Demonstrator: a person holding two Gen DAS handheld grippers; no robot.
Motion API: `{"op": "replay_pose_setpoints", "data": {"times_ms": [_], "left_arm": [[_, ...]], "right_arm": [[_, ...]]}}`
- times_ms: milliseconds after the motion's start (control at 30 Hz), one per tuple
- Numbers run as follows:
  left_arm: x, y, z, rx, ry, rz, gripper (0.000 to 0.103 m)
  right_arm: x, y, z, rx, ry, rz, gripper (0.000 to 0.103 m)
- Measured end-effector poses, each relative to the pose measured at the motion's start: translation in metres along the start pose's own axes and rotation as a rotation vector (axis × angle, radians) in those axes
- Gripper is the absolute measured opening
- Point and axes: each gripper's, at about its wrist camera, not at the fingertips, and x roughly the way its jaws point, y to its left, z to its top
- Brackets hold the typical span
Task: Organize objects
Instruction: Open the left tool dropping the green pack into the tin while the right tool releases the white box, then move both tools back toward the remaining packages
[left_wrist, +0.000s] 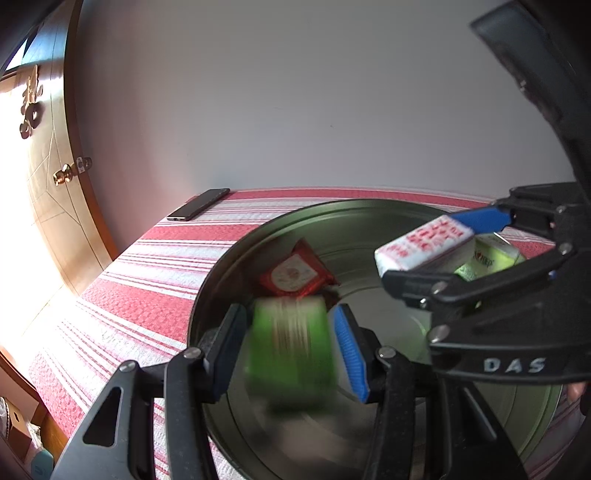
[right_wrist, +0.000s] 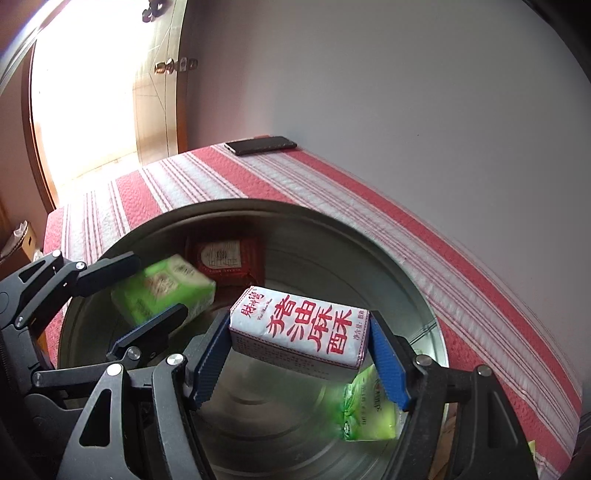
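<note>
The right tongs (right_wrist: 299, 354) are clamping the white packet (right_wrist: 299, 326), the left tongs (left_wrist: 286, 347) a green packet (left_wrist: 290, 347) — both hanging over the tin (right_wrist: 424, 314); lowering deeper before releasing looks wise.

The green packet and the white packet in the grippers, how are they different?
The green packet is green and blurred; the white packet is white with sharp red writing. The left gripper holds the green packet, the right gripper the white packet. Both are over the metal bowl.
</note>
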Motion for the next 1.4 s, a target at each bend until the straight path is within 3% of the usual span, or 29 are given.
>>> {"op": "replay_pose_setpoints", "data": {"times_ms": [233,333,400,500,533,600,867,967,1133,1233,1400], "left_arm": [[0.001,-0.003,-0.001,0.0,0.004,0.003,0.051],[0.0,-0.003,-0.001,-0.002,0.002,-0.004,0.058],[-0.003,-0.004,-0.001,-0.003,-0.005,0.004,0.074],[-0.007,-0.004,0.0,0.006,-0.024,0.02,0.083],[-0.007,-0.004,0.0,0.005,-0.026,0.023,0.084],[-0.006,-0.003,0.0,0.003,-0.024,0.022,0.085],[-0.012,-0.001,0.003,-0.002,-0.053,0.044,0.089],[-0.025,0.0,0.004,-0.023,-0.096,0.053,0.101],[-0.051,-0.02,0.004,-0.012,-0.162,0.012,0.102],[-0.067,-0.043,0.0,0.017,-0.185,-0.035,0.103],[-0.09,-0.094,-0.009,0.068,-0.194,-0.124,0.103]], "right_arm": [[0.002,-0.008,0.0,0.041,0.021,0.007,0.074],[0.002,-0.017,-0.003,0.089,0.021,0.037,0.074],[0.0,-0.021,-0.005,0.123,-0.002,0.05,0.074],[-0.005,-0.025,-0.005,0.153,-0.048,0.041,0.075],[-0.011,-0.027,-0.004,0.167,-0.078,0.046,0.076],[-0.016,-0.03,-0.002,0.186,-0.106,0.053,0.087],[-0.057,-0.044,-0.01,0.212,-0.202,0.024,0.088],[-0.086,-0.057,-0.032,0.224,-0.24,-0.008,0.088],[-0.144,-0.1,-0.098,0.316,-0.29,-0.103,0.088],[-0.177,-0.131,-0.15,0.39,-0.305,-0.202,0.089],[-0.198,-0.161,-0.218,0.493,-0.269,-0.324,0.091]]}}
